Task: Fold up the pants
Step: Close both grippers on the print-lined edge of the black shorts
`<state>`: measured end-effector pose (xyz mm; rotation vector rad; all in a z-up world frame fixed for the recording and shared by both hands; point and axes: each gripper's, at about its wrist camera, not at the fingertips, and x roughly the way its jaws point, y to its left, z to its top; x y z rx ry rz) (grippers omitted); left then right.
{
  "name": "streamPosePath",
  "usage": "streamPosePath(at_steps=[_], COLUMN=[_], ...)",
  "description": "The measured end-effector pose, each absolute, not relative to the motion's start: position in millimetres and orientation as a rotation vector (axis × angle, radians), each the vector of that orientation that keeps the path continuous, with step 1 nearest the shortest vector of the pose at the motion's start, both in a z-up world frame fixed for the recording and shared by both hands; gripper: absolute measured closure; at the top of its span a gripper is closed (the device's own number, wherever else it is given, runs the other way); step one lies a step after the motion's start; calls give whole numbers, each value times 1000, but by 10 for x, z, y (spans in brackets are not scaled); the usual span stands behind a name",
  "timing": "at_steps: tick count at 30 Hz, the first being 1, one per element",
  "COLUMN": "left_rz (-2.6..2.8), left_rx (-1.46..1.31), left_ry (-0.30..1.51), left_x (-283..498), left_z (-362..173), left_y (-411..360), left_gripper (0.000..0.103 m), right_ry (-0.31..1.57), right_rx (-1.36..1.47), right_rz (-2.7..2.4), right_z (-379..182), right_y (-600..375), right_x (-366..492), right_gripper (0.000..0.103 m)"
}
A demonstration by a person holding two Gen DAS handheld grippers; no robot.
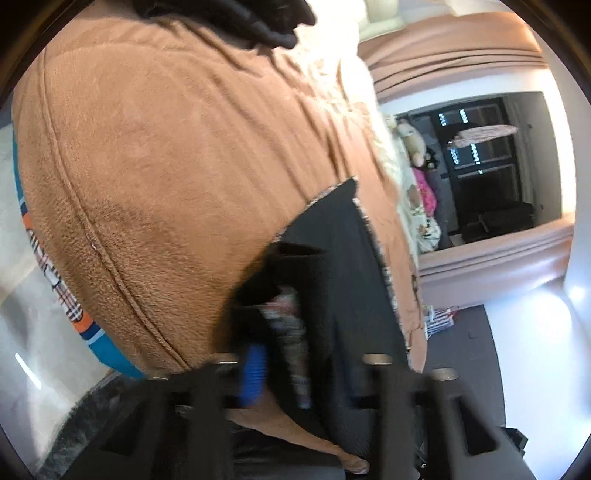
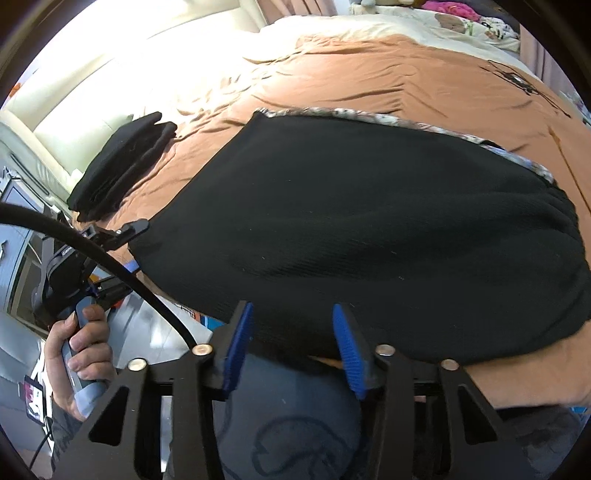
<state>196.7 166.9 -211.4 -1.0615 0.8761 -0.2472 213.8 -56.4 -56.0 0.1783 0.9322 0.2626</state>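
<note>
Black pants (image 2: 351, 229) with a patterned lining along the far edge lie spread on a brown blanket (image 2: 369, 74) on a bed. My right gripper (image 2: 291, 347) is open at the near hem of the pants, its blue pads (image 2: 238, 347) apart with nothing between them. My left gripper (image 1: 280, 369) is shut on a bunched edge of the pants (image 1: 332, 266), where black cloth and patterned lining fill the gap beside the blue pad (image 1: 253, 373). In the right wrist view the left gripper (image 2: 125, 230) shows at the left corner of the pants, held by a hand (image 2: 79, 354).
A folded black garment (image 2: 118, 166) lies on the blanket at the far left, near the cream headboard (image 2: 74, 96). A cream quilt (image 2: 369, 26) and soft toys (image 1: 410, 142) sit along the far side. The bed edge (image 1: 48, 266) drops to a pale floor (image 1: 26, 332).
</note>
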Motion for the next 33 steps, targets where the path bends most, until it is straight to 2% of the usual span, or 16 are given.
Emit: streamPosePath(at_steps=[4, 6, 9, 12, 20, 21, 22, 24, 25, 31, 33], left_rz=[-255, -266, -289, -291, -266, -265, -263, -252, -244, -202, -178], left_rx=[-1067, -1082, -1091, -1071, -1081, -1082, -1081, -1087, -1088, -1088, -1079], left_ry=[851, 838, 805, 795, 814, 814, 814, 802, 797, 811, 824], left_x=[1864, 1826, 1779, 1762, 1784, 1809, 1809, 1802, 1800, 1867, 1891], left_z=[-2089, -2060, -1973, -1908, -1996, -1991, -1993, -1995, -1999, -2040, -2048], left_y=[1702, 1713, 1726, 1701, 1668, 1656, 1655, 1656, 1658, 1628, 1615], left_gripper=[94, 95, 95, 95, 95, 93, 83, 54, 52, 56, 75], right_ry=[940, 977, 1046, 1079, 997, 997, 1001, 1002, 1001, 968, 959], right_rx=[190, 185, 158, 135, 181, 184, 191, 203, 209, 256, 263], right_rz=[279, 304, 352, 395, 334, 323, 310, 302, 298, 285, 282], right_z=[-618, -718, -901, -997, -835, -850, -879, -914, -927, -877, -821], right_y=[-439, -367, -220, -145, -424, -452, -483, -463, -464, -502, -596], right_x=[2315, 2383, 2405, 2369, 2512, 2544, 2601, 2672, 2718, 2873, 2909], right_gripper=[75, 81, 84, 84, 84, 84, 84, 84, 84, 84, 84])
